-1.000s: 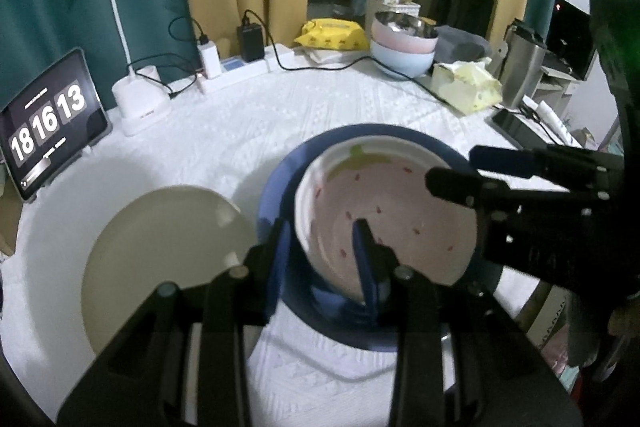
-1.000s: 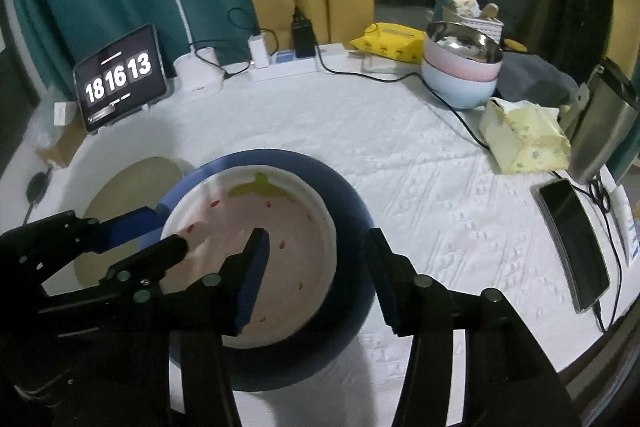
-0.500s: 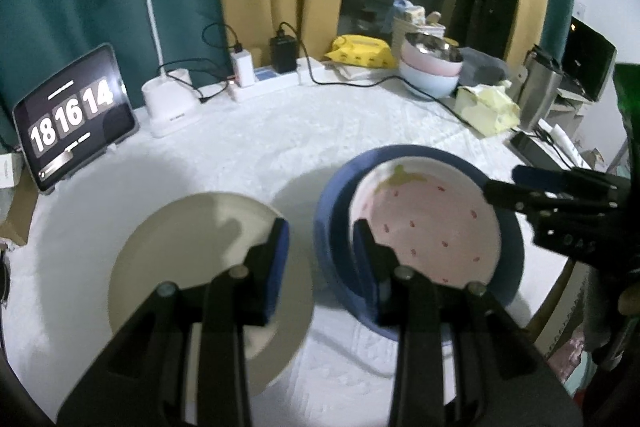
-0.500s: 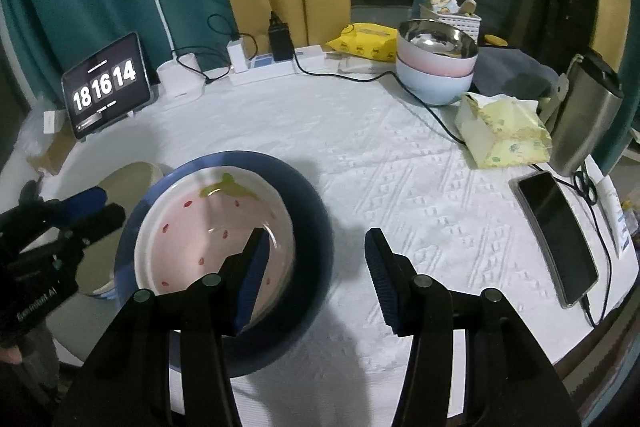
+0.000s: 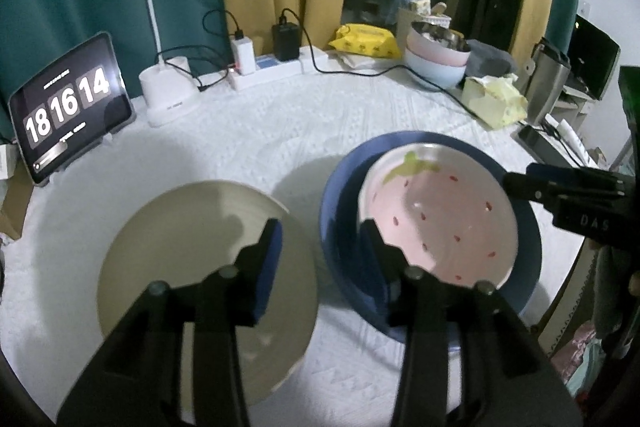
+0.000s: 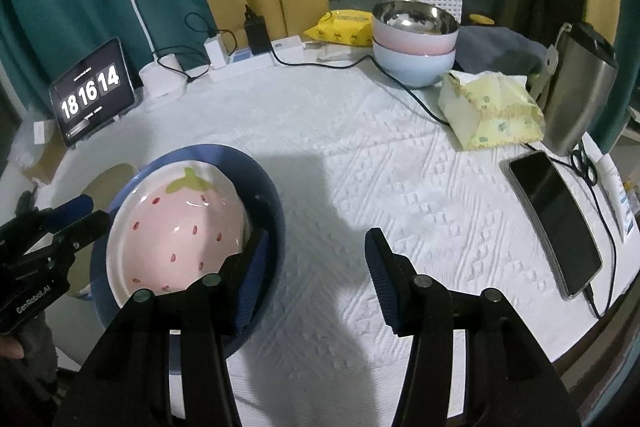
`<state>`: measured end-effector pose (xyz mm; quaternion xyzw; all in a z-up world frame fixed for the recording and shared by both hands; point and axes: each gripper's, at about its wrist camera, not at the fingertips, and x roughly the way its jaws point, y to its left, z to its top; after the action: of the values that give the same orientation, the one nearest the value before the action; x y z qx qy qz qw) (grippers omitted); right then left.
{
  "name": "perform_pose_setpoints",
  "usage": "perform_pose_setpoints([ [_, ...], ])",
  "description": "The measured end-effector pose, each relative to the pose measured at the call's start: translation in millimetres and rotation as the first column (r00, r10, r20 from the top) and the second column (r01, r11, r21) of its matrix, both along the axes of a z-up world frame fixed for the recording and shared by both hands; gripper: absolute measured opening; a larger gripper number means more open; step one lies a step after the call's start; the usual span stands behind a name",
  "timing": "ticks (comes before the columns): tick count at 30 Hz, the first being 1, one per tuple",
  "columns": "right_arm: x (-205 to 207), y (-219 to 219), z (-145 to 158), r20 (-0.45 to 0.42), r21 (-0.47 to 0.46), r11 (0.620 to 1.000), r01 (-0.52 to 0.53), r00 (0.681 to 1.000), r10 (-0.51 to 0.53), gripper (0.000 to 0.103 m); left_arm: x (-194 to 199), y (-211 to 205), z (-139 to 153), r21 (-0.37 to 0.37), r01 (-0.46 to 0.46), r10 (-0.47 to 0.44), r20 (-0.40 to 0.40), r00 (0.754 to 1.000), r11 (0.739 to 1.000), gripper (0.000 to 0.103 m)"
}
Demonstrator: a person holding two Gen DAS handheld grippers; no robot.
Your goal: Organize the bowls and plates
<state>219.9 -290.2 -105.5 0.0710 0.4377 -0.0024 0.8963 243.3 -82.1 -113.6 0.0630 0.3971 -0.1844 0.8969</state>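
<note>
**Ana:** While the left gripper hangs low in the middle of its own view, what are its jaws doing?

**Ben:** They stand apart and have just been opening, with nothing pinched between them. One finger sits over the cream plate at lower left, the other over the near rim of the blue plate at lower right.

**Ana:** And the right gripper?

**Ben:** Also apart and empty. Its left finger overlaps the blue plate's right rim; I cannot tell if it touches. Its right finger is over bare white tablecloth.

**Ana:** Where do the dishes stand?

**Ben:** The strawberry plate lies inside the blue one, so that pair is nested. The cream plate lies alone just beside them on the cloth, apart from the stack. At the upper right of both views, a pink bowl with a shiny metal inside sits in a pale blue bowl.

**Ana:** So how far along?

**Ben:** I'd judge it most of the way. The bowls look stacked, two plates are together, and the cream plate seems the one piece left to join them. Whether the stack's order suits it is unclear.
</note>
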Motion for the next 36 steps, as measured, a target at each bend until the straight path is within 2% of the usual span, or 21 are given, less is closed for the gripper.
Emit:
perform_pose_setpoints([
  [7, 2.4, -1.6, -3.2, -0.006, 0.018, 1.0, -0.005, 1.0, 0.006, 0.053, 1.2, -1.8, -0.4, 0.018, 0.007, -0.007, 0.0, 1.0, 1.0, 0.045],
  [16, 8.9, 0.7, -15.7, -0.029, 0.03, 0.999, -0.023, 0.999, 0.024, 0.052, 5.7, -8.1, 0.8, 0.096, 0.082, -0.083, -0.002, 0.997, 0.992, 0.046],
  [21, 8.6, -1.3, -19.5, -0.014, 0.049, 0.999, -0.023, 1.0, 0.024, 0.052, 0.4, -16.9, 1.5, 0.162, 0.139, -0.143, 0.017, 0.99, 0.977, 0.046],
  [25, 7.6, -0.2, -21.6, 0.011, 0.05, 0.998, -0.026, 1.0, 0.025, 0.052, 0.7, -25.6, -8.0, 0.16, 0.207, -0.203, -0.04, 0.978, 0.965, 0.046],
  [29, 10.5, 0.1, -26.0, 0.019, 0.056, 0.998, -0.031, 0.999, 0.029, 0.052, -1.3, -32.1, -9.5, 0.181, 0.176, -0.176, -0.018, 0.984, 0.968, 0.046],
  [33, 12.1, -4.8, -28.6, 0.037, 0.093, 0.995, -0.047, 0.998, 0.044, 0.052, 1.8, -21.7, -2.6, 0.136, 0.146, -0.146, -0.011, 0.989, 0.98, 0.046],
  [36, 14.4, -6.8, -30.5, 0.046, 0.118, 0.991, -0.056, 0.998, 0.051, 0.05, 7.7, -6.5, 4.6, 0.083, 0.089, -0.089, -0.001, 0.996, 0.993, 0.046],
])
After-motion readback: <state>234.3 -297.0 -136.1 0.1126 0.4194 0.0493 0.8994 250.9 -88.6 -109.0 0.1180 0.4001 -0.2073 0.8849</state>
